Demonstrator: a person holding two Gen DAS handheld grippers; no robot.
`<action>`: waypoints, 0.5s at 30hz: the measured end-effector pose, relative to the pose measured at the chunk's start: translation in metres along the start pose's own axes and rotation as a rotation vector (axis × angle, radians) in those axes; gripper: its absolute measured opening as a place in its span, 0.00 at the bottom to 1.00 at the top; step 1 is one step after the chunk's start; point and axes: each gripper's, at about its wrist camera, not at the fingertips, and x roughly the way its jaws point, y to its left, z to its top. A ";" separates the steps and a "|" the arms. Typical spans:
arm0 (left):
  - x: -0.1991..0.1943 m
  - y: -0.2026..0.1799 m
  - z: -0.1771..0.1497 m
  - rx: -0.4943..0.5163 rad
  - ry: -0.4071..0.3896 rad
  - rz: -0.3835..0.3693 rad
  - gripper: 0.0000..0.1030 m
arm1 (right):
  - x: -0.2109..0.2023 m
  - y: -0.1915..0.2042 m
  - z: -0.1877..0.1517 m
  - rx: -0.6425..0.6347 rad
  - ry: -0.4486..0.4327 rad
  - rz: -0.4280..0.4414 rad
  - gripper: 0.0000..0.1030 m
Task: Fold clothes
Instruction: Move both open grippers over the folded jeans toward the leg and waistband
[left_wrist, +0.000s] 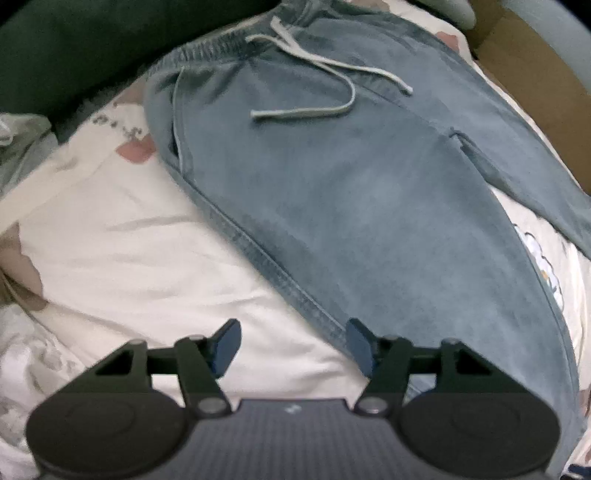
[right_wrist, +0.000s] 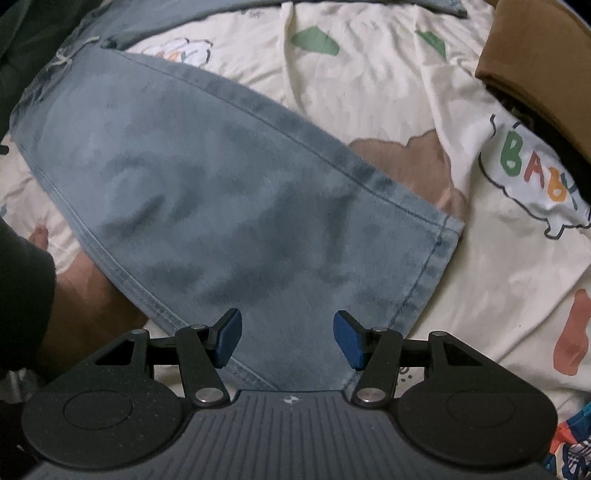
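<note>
- Both grippers are held wide and empty: the left gripper (left_wrist: 293, 345) over the side seam of the jeans (left_wrist: 369, 206), the right gripper (right_wrist: 287, 339) over their leg hem.
- The jeans are spread flat on the bed sheet (right_wrist: 369, 92).
- The sheet could be pinched together with the denim.
- Beyond the seam, the drawstring (left_wrist: 314, 74) could be trapped inside the fold.

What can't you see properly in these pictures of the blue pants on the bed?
- Left wrist view: the jeans run under the left gripper, so their lower part is hidden.
- Right wrist view: the leg hem disappears behind the right gripper.
- Right wrist view: the last letter on the printed sheet is covered by a brown box.
- Left wrist view: the whole picture is blurred.
</note>
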 end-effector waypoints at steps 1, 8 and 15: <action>0.002 0.001 -0.001 -0.008 0.003 -0.004 0.61 | 0.002 0.000 -0.001 -0.001 0.005 -0.001 0.60; 0.009 0.009 -0.008 -0.024 0.029 0.000 0.60 | 0.011 0.007 -0.018 -0.089 0.018 0.034 0.59; 0.008 0.016 -0.013 -0.026 0.051 0.018 0.60 | 0.025 0.027 -0.042 -0.196 0.005 0.032 0.59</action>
